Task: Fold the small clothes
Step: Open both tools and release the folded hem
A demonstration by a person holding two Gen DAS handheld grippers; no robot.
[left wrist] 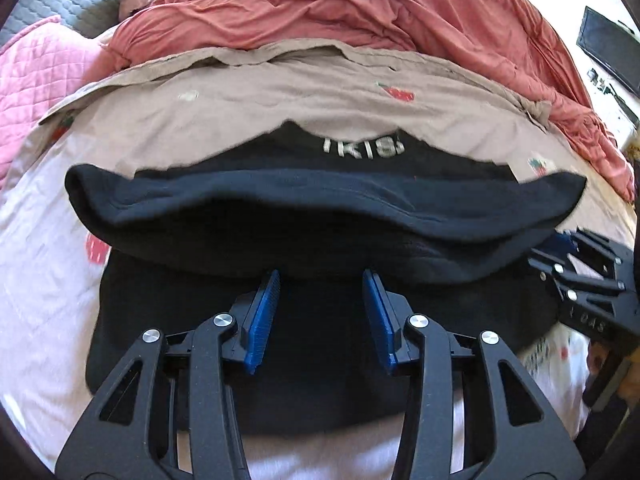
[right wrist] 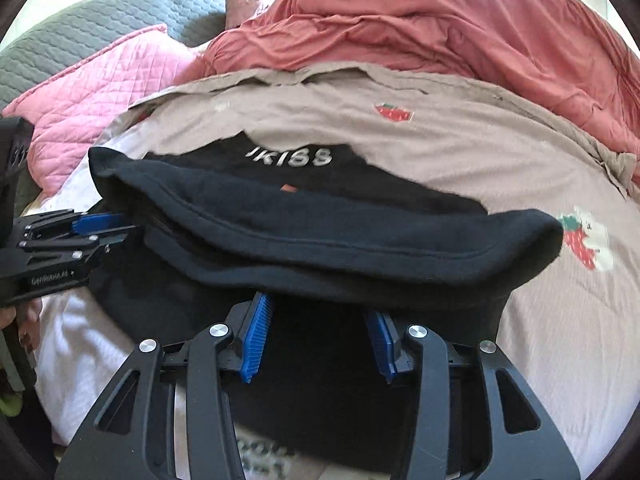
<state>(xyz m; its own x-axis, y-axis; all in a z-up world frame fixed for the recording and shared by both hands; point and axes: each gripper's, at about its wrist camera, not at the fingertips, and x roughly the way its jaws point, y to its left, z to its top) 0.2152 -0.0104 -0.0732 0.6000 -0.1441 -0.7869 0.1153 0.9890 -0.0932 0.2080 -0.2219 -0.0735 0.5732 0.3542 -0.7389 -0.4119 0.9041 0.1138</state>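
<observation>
Two grippers are working side by side on a black garment [left wrist: 320,216] that is lying on the bed, over a strawberry-print sheet [right wrist: 440,136]. On the left, a pink quilted pillow [left wrist: 36,80] is sitting well clear of the work. The left gripper [left wrist: 320,280] is pushing forward with its blue fingers [left wrist: 262,320] spread wide, their tips tucked under the lifted near edge, nothing pinched between them. To its right, the right gripper [right wrist: 320,304] is doing the same, fingers parted beneath the raised hem. Both are probably carrying the hem forward this way so the fabric rolls over evenly toward the white lettering [right wrist: 289,157]. Beyond lies a rumpled coral blanket [right wrist: 440,28].
</observation>
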